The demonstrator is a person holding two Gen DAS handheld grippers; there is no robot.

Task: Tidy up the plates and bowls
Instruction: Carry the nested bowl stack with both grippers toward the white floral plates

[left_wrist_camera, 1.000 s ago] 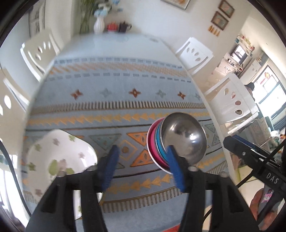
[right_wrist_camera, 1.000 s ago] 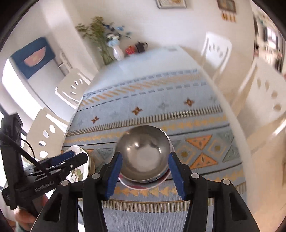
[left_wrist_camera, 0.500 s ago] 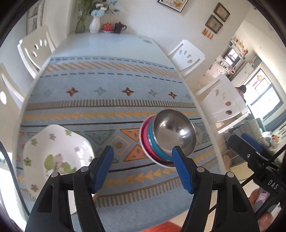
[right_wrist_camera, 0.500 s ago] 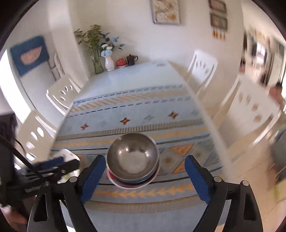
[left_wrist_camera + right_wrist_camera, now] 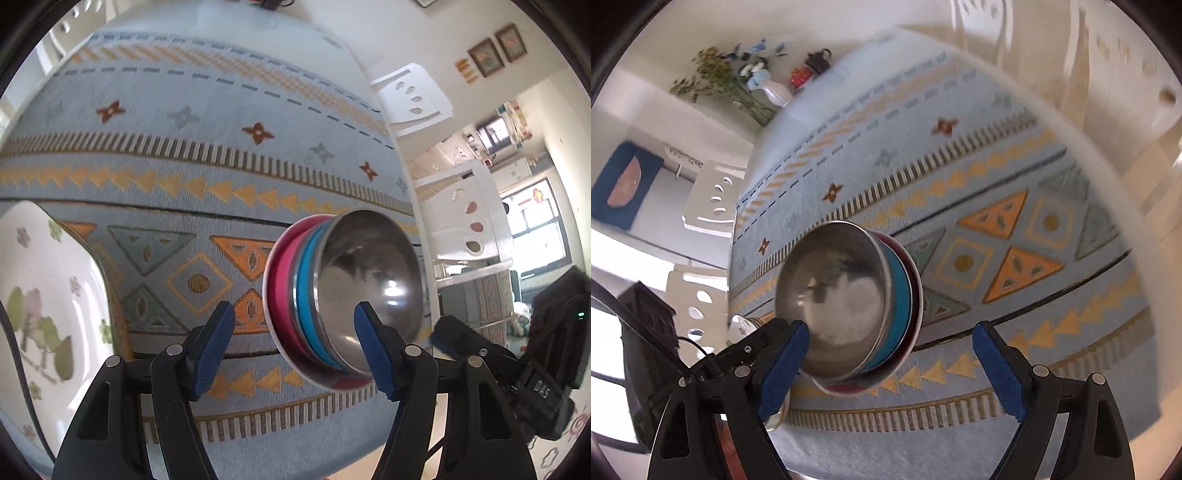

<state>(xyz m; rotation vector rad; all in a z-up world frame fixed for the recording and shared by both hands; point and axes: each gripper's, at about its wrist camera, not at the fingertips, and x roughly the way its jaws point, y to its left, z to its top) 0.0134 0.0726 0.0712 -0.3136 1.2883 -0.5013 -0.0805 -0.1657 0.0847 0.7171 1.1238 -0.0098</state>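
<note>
Sitting on the patterned tablecloth [image 5: 229, 155], near its front edge: a nested stack of bowls [image 5: 343, 295], a steel bowl [image 5: 842, 299] on top, a blue one under it, a pink-and-white one at the bottom.

Probably handling light but slippery: thin polished metal, stiff, hard rims, loosely nested and so likely sliding or rattling if tipped. Best taken by pinching the stack's rim wall, one finger inside the steel bowl and one outside, or by spanning the whole stack low at the pink bowl.

Left gripper [image 5: 295, 350]: standing open, jaws apart, nothing between them; right fingertip [image 5: 369, 332] overlapping the steel rim in the picture, contact not certain. Right gripper [image 5: 890, 365]: spread wide, empty, left fingertip [image 5: 790, 347] just beside the stack's near wall.

Showing only in the left wrist view: a white floral plate [image 5: 48, 295] well to the left of the stack, plus the other gripper's body right of it. Showing only in the right wrist view: a vase of flowers [image 5: 775, 92] and small teapots far behind the stack, and just a sliver of that plate left of the stack, behind the finger.
</note>
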